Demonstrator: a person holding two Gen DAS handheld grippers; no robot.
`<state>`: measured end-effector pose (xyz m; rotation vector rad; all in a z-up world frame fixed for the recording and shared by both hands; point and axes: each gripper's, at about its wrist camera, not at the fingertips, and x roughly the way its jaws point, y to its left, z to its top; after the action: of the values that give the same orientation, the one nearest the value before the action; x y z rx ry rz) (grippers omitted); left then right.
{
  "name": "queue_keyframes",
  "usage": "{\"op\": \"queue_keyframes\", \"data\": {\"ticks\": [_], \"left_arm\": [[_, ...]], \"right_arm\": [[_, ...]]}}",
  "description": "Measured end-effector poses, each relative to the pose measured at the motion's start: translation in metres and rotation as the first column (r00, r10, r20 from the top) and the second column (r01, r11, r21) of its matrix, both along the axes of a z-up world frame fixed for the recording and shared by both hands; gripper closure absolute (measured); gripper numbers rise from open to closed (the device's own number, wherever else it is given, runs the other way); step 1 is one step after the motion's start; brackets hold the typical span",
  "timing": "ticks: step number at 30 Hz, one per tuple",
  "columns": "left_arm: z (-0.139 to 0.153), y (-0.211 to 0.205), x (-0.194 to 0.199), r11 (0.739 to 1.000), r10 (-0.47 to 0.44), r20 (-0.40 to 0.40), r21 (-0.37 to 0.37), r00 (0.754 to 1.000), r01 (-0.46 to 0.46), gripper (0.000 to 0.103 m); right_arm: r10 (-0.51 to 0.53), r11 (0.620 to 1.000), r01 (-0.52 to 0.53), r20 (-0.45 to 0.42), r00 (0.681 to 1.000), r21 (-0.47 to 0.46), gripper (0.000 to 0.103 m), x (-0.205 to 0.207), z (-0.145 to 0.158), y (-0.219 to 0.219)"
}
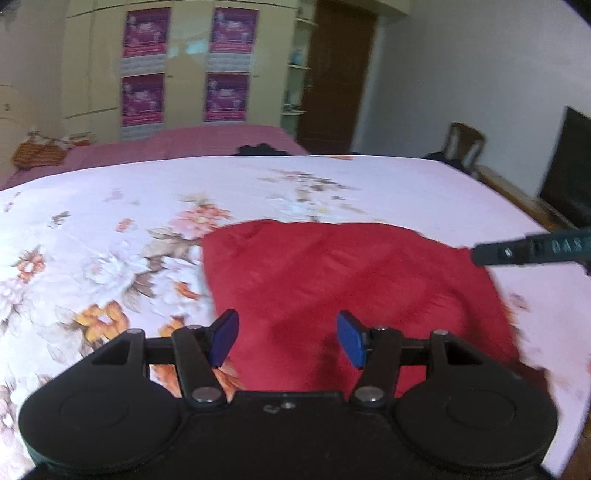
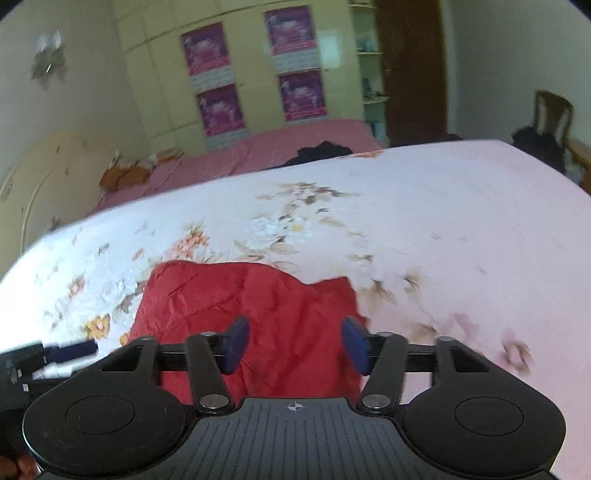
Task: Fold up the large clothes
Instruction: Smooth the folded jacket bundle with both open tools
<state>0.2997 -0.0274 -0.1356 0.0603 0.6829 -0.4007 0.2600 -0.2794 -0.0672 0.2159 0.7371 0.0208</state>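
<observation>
Bedroom w/ cream wardrobe (image 1: pixel 177 62) at the back, four purple posters (image 1: pixel 146 33) on its doors, brown door (image 1: pixel 336 74) to the right, wooden chair (image 1: pixel 465 144) by the wall. Open shelves (image 1: pixel 299 66) beside the wardrobe hold small items, too blurred to tell what. Further bed has a pink sheet (image 1: pixel 207 142) w/ a dark heap (image 1: pixel 260 149) on it and an orange-ish pile (image 1: pixel 37 153) near its far left end.

Near surface: bed w/ white floral sheet (image 1: pixel 92 240). Red garment (image 1: pixel 351 280) lies on it, folded into a rough rectangle, wrinkled, close to the near edge.

Left gripper (image 1: pixel 288 338): jaws apart, nothing between the blue pads (image 1: pixel 351 339); garment lies below and ahead of them, not pinched. Right gripper (image 2: pixel 295 349): jaws likewise apart, nothing clamped; red cloth sits under and beyond the pads, its right edge about in line w/ the right pad. In the left view the other gripper's dark fingertip (image 1: pixel 524 251) pokes in from the right, over the garment's far right corner; whether it touches, can't tell.
</observation>
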Motion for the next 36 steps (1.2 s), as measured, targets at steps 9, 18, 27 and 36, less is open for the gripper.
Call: {"op": "queue_keyframes", "data": {"ticks": [9,18,27,36], "left_arm": [[-0.03,-0.027,0.037,0.998,0.033,-0.033,0.064,0.999,-0.03,0.046],[-0.049,-0.053,0.048,0.991,0.002,-0.063,0.134,0.998,0.007,0.043],[-0.046,-0.05,0.05,0.991,0.023,-0.077,0.134,0.997,-0.013,0.037],[-0.02,-0.043,0.035,0.995,0.01,-0.07,0.103,0.997,-0.002,0.038]], "right_arm": [[-0.016,0.999,0.01,-0.118,0.993,-0.049,0.062,0.054,-0.058,-0.014],[-0.035,0.999,0.026,-0.196,0.98,-0.047,0.066,0.061,-0.111,-0.038],[0.001,1.0,0.005,-0.212,0.977,0.029,0.065,0.062,-0.106,-0.052],[-0.004,0.999,0.01,-0.155,0.988,0.039,0.065,0.053,-0.074,-0.053]]}}
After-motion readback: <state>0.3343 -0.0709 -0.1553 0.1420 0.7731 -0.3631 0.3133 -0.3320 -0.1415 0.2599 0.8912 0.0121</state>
